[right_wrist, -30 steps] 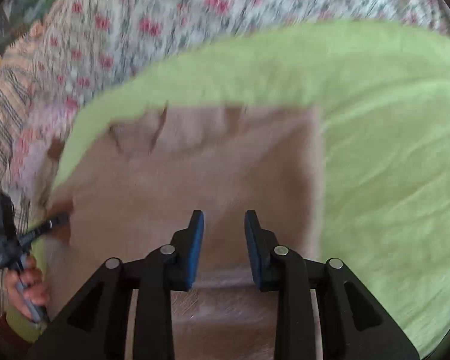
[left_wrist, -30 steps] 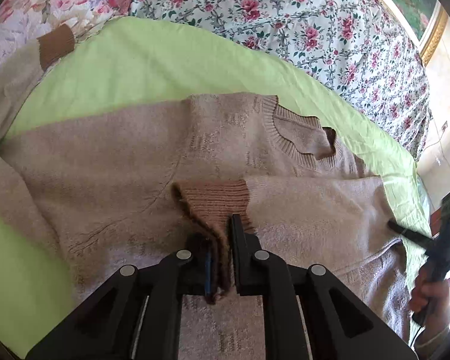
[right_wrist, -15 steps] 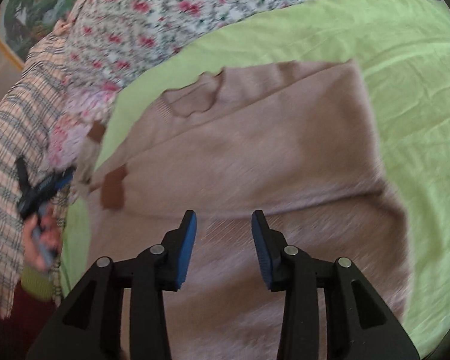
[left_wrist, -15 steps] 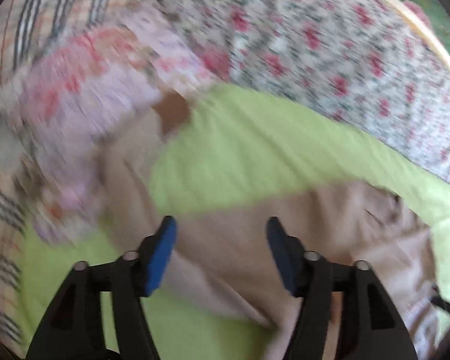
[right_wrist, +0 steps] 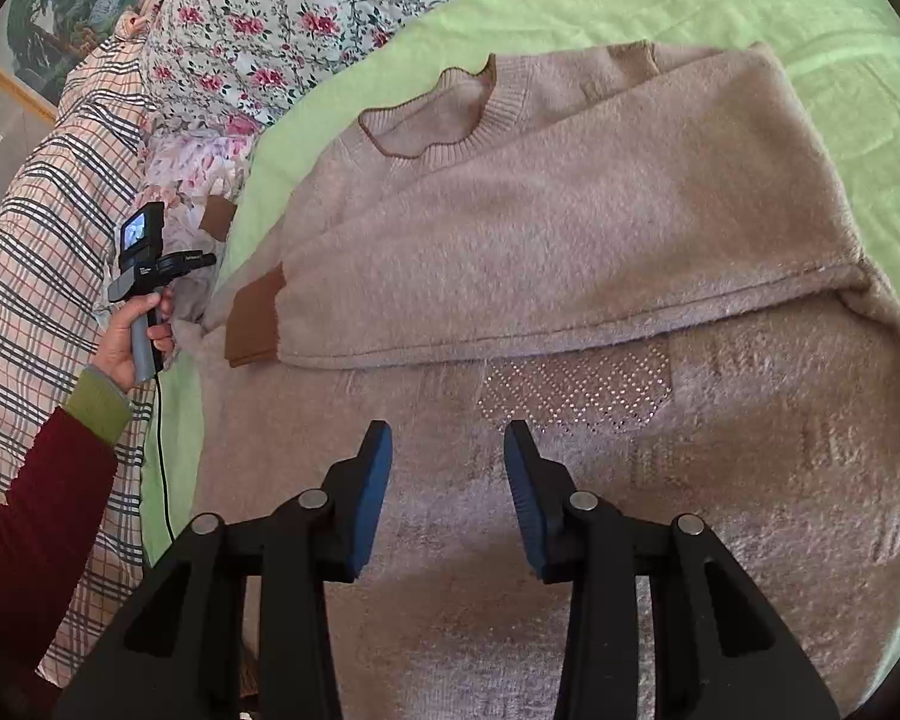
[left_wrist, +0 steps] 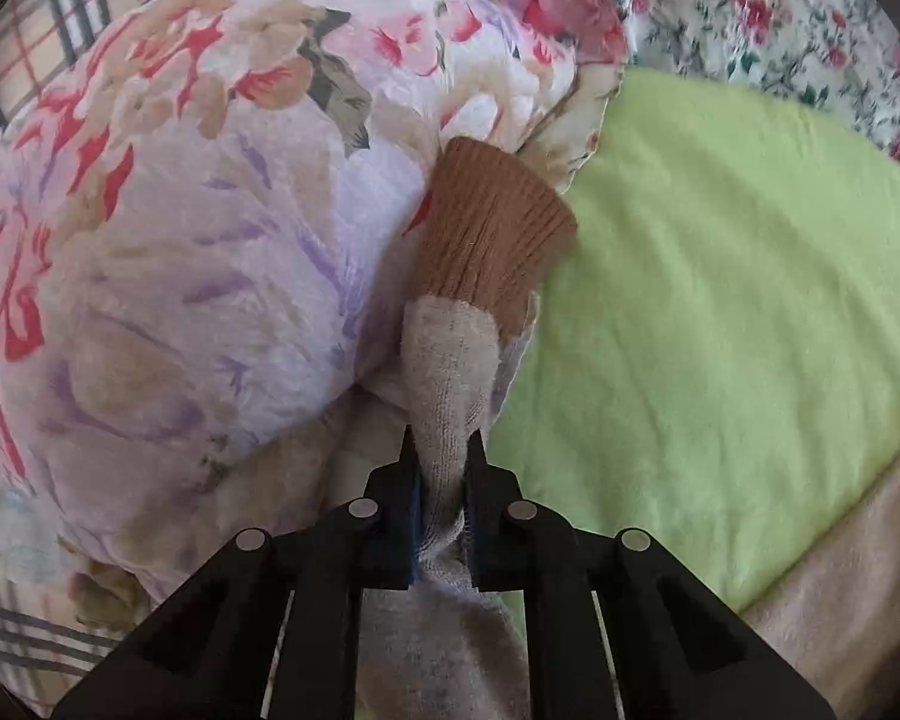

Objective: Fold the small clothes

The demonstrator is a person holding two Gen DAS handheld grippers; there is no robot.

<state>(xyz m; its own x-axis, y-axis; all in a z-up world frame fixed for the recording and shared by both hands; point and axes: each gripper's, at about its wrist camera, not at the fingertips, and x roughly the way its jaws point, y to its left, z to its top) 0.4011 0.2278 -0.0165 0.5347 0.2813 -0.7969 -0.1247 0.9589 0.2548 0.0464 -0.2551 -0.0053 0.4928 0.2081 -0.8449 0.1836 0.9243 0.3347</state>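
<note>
A beige knit sweater point(right_wrist: 570, 228) lies flat on the green sheet point(right_wrist: 570, 0), with one sleeve folded across its body and that sleeve's brown cuff point(right_wrist: 255, 318) at the left. My left gripper point(left_wrist: 441, 450) is shut on the other sleeve point(left_wrist: 450, 372), just below its brown cuff point(left_wrist: 495, 234), which rests against a floral pillow point(left_wrist: 180, 240). In the right wrist view a hand point(right_wrist: 126, 348) holds this left gripper point(right_wrist: 201, 261) at the sweater's left edge. My right gripper point(right_wrist: 447, 438) hangs open over the sweater's lower body, with nothing between its fingers.
A plaid blanket point(right_wrist: 30, 270) lies along the left of the bed, and flowered bedding point(right_wrist: 270, 18) lies beyond the green sheet. A framed picture point(right_wrist: 48, 18) hangs at the far left. A cable point(right_wrist: 161, 450) trails down from the left tool.
My left gripper let go of the folded sleeve's cuff, opened, swung left to the pillow and shut on the other sleeve. My right gripper widened a little and shifted over the sweater.
</note>
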